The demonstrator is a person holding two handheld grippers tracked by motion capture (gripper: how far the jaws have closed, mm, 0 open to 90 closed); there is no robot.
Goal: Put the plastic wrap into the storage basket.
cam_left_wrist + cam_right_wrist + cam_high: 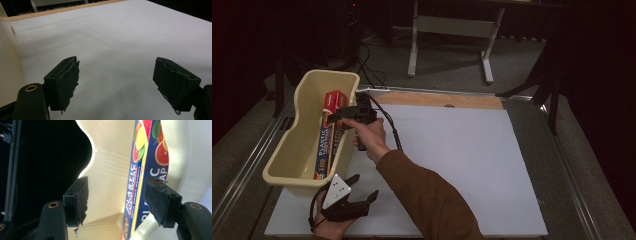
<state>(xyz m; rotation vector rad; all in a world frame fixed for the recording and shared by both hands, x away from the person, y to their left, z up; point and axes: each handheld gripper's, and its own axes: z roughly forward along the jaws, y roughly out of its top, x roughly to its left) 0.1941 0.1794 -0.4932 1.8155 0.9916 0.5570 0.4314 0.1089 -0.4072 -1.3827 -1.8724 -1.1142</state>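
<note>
High view is showing the left claw point(362, 196) nearest to the person, low at the near edge of the white table point(472, 165), with its jaws standing apart and nothing between them. A grey three-cornered plate is sitting on top of it, and the left hand point(329, 227) is holding it from below. Just beyond this claw, the near end of a cream plastic tub point(297, 145) is lying on the table.

In the left gripper view, the two black jaws are spread wide over the bare white sheet, and the wall of the tub point(7, 75) is rising at the left side of the claw.

Farther away, the right hand point(369, 137) in a brown sleeve point(427, 200) is holding the right claw point(333, 116) above the far part of the tub. A long box of plastic wrap point(328, 132) is lying inside the tub, along its wall, directly under this claw.

In the right gripper view, the right claw point(116, 200) is open and is gripping nothing. The plastic wrap box point(140, 182), blue with fruit pictures, is running beyond the jaws, nearer to the right one, and the inner wall of the tub point(110, 162) is showing between them.
</note>
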